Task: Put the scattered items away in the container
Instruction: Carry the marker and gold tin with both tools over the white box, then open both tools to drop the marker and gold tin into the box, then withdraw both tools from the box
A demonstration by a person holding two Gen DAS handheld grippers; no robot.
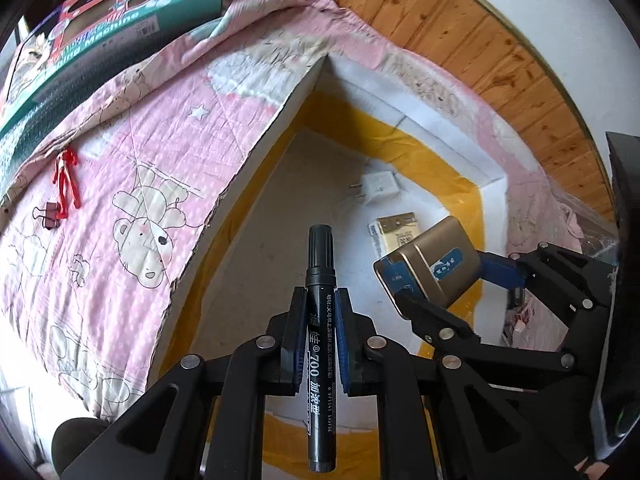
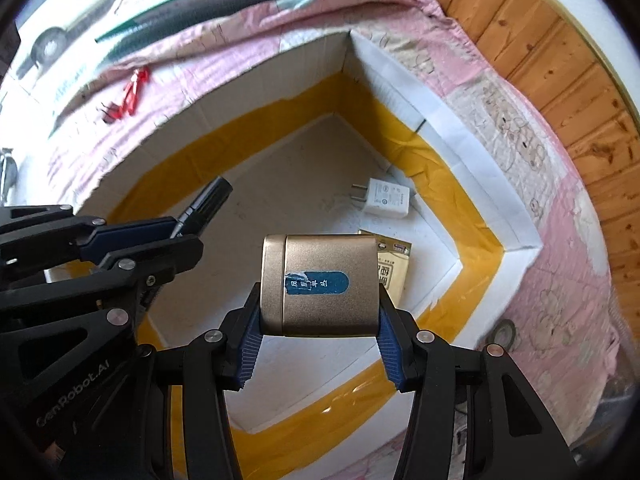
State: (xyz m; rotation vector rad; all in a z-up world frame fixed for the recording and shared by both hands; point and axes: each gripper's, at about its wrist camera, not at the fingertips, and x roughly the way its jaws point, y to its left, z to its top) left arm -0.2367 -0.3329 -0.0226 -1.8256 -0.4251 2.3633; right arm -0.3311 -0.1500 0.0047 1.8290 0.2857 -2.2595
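Now the left gripper (image 1: 320, 344) clenches a black marker pen (image 1: 320, 320) and the right gripper (image 2: 318, 344), just beside it, grasps a gold metal tin (image 2: 320, 284), both above the open white-and-yellow cardboard box (image 2: 472, 216) holding a white plug charger (image 2: 388, 198) ahead of them.

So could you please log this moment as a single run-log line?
left gripper: shut on black marker | right gripper: shut on gold tin | both over cardboard box | inside: white charger, packet
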